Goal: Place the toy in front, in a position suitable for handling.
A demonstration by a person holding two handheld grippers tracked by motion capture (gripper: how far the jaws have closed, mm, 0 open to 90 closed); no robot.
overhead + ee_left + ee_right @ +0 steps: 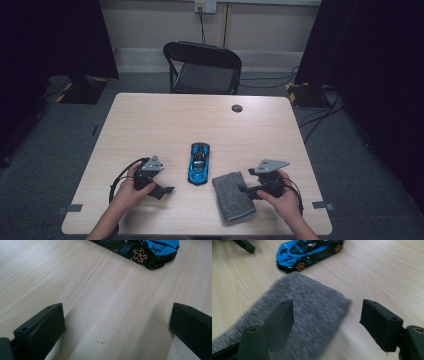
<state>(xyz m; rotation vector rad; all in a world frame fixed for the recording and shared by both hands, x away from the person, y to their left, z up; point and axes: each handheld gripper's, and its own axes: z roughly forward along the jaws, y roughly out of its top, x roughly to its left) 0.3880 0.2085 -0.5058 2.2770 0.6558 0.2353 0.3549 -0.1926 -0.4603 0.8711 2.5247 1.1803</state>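
A blue and black toy car [199, 163] lies on the wooden table [165, 120], nose pointing away from me. A folded grey cloth [233, 195] lies flat just right of it, near the front edge. My left gripper [166, 190] rests on the table left of the car, open, with bare wood between its jaws [117, 325]; the car's wheel [140, 255] is ahead. My right gripper [244, 189] is at the cloth's right edge, pointing left. It stands open above the cloth [312, 305], one jaw over the fabric, the other over bare wood. The car [307, 251] lies beyond.
A black folding chair [204, 67] stands behind the table's far edge. A small dark round disc [237, 108] sits on the table near the far right. Cables lie on the floor at right. The far half of the tabletop is bare wood.
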